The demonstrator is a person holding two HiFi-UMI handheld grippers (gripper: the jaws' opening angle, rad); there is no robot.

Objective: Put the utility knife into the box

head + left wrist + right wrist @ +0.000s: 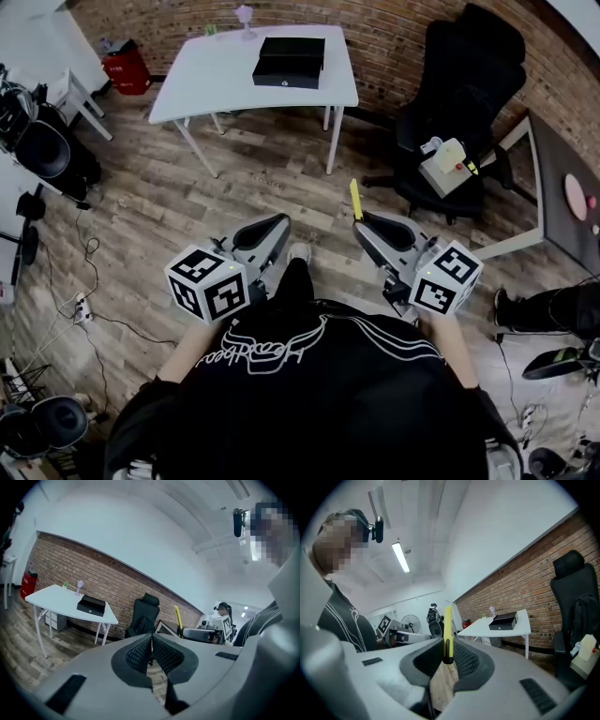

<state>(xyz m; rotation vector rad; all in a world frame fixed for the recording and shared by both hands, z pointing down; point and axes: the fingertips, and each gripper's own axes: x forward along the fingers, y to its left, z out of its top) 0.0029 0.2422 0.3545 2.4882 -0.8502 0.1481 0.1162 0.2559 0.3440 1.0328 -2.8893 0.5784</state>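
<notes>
Brick-wall room, black box (290, 61) way off at the white table's (206, 89) far edge, right gripper (366, 228) clamped low on the upright utility knife (356, 200), which looks light, stiff and slick; left gripper (279, 225) pinched together, empty.

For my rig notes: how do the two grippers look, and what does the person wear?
Both the left gripper and the right gripper have grey shells with black textured fingers. Each carries a white cube with black square markers. The person wears a black top with white lines.
</notes>
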